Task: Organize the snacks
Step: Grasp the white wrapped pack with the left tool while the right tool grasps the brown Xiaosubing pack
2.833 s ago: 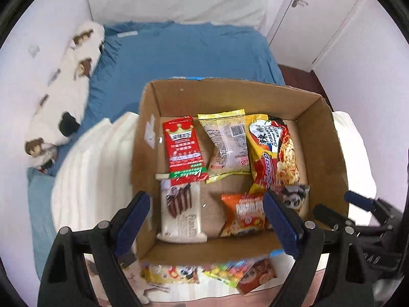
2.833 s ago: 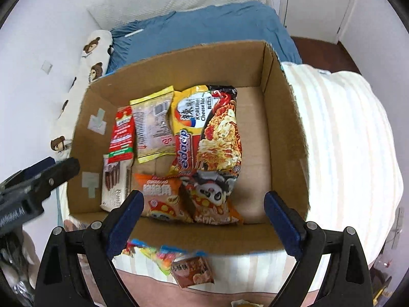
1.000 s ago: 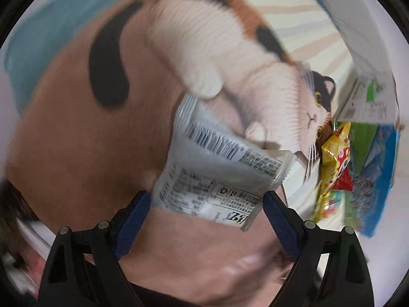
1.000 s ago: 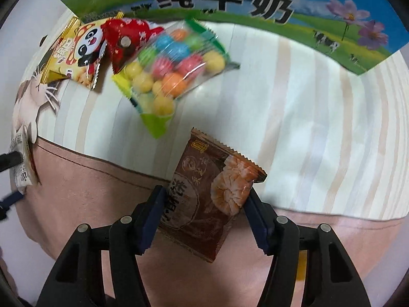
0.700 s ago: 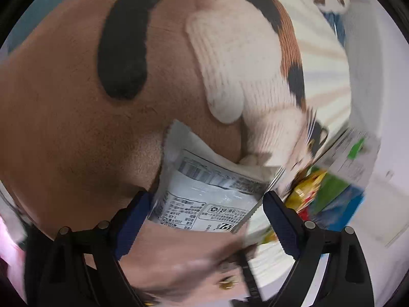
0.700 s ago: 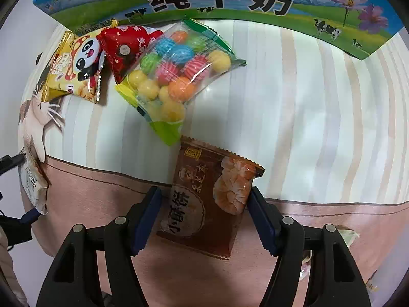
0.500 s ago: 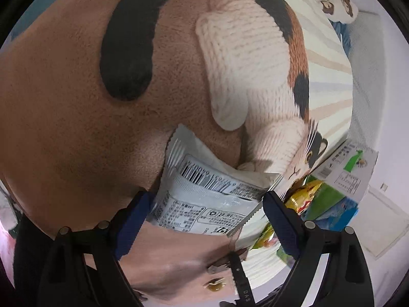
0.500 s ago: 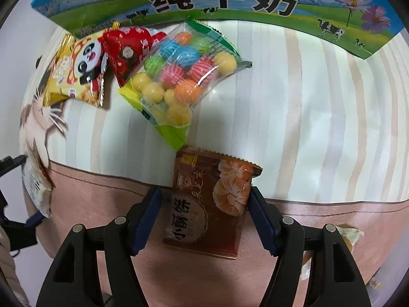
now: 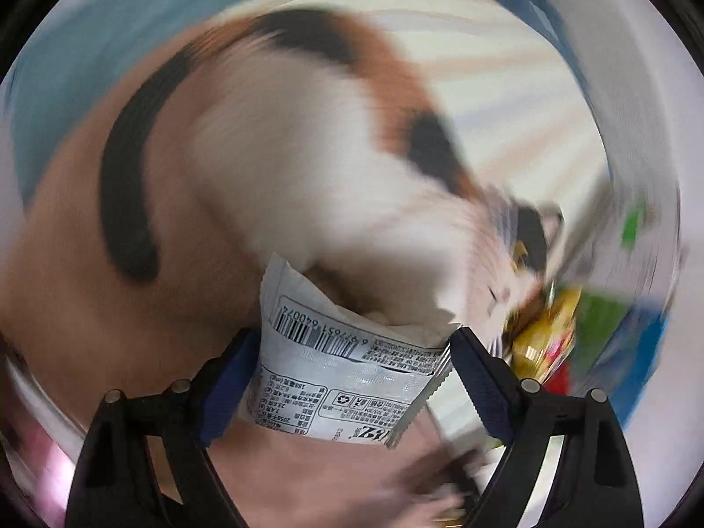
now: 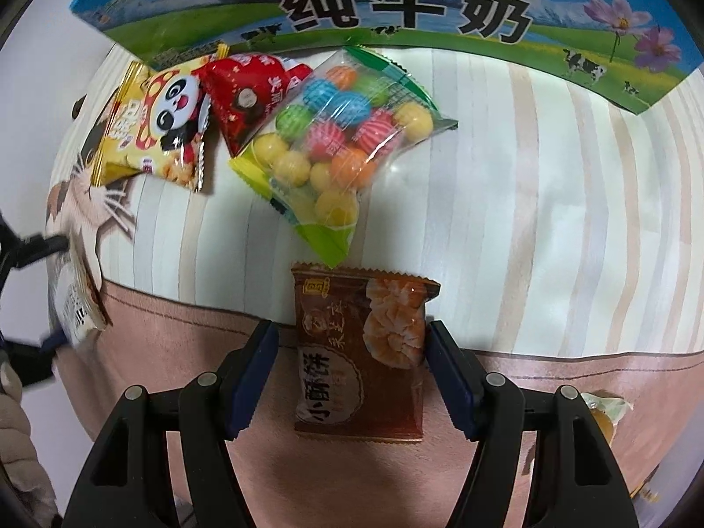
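My left gripper [image 9: 352, 378] is shut on a white snack packet [image 9: 343, 374] with a barcode, held just above the cat-print blanket [image 9: 246, 167]; this view is blurred. It also shows at the left edge of the right wrist view [image 10: 77, 308]. My right gripper [image 10: 352, 374] straddles a brown shrimp-cracker packet [image 10: 358, 352] lying on the blanket; its jaws stand wide, the right pad touching the packet's edge, the left one apart from it.
Beyond the brown packet lie a clear bag of coloured balls [image 10: 339, 141], a red packet [image 10: 246, 92] and a yellow panda packet [image 10: 154, 123]. The printed milk carton box [image 10: 396, 9] stands behind them. A small wrapped item [image 10: 607, 418] lies at the right.
Both grippers dropped from over the box to the blanket. The left one took the white packet and is swinging with it. The right one drew the brown packet straight between its jaws.
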{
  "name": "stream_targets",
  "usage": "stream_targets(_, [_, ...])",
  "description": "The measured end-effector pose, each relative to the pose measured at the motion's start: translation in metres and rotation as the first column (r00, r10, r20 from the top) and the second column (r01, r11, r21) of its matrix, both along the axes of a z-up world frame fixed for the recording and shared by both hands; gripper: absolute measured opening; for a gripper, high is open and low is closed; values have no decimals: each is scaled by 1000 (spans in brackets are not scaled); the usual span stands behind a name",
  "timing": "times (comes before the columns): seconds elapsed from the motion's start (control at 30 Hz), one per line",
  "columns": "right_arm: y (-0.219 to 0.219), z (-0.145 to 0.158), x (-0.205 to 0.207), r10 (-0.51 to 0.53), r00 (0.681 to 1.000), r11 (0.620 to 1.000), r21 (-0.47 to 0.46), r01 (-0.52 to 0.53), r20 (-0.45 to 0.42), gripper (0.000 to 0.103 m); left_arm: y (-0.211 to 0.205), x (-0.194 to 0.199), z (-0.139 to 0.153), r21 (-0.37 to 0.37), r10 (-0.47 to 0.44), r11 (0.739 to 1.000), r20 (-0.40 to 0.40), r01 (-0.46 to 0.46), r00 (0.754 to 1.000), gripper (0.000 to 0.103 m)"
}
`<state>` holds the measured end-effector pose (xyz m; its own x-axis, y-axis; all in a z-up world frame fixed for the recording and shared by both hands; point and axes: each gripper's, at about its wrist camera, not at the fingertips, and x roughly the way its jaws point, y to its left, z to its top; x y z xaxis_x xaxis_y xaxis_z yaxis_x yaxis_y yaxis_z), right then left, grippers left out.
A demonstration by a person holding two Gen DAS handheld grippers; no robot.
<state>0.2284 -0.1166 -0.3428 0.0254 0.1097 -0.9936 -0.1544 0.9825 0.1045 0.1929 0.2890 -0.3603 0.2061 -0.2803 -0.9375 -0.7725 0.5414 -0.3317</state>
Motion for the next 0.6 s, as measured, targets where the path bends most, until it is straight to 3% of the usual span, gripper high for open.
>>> stream_targets(0.07, [-3,3,-9,6,1000,1000,-3,-6,2,71,-23,18,9,93,-205,975,5,204,979,88])
stream_targets(0.13, [-4,4,-10,6,1000,1000,-3,-6,-3,71,-42,27,12,153,-347,926,-11,345,938,88])
stream_targets(0.23, [-8,3,-13,3,1000,1000,7,-3,-18,71,-66,35,6,213,-535,814,-87,540,840,88])
stream_targets(0.33, [-17,7,-20,1,1000,1000,10,0,-25,71,-79,36,-1,256,-623,729,-138,635,770,91])
stream_targets(0.43, [-15,8,-21,7,1000,1000,9,-7,-29,71,-90,36,-7,281,-675,665,-170,692,718,93])
stream_targets(0.47, [-12,6,-20,15,999,1000,4,-14,-33,71,-98,40,-8,285,-684,653,-176,702,708,93])
stream_targets(0.53, [-6,2,-21,31,999,999,-10,-31,-39,71,-98,37,-7,297,-686,653,-158,697,710,93])
stream_targets(0.6, [-3,1,-22,40,998,999,-18,-41,-38,71,-99,34,-4,318,-688,647,-150,693,710,86])
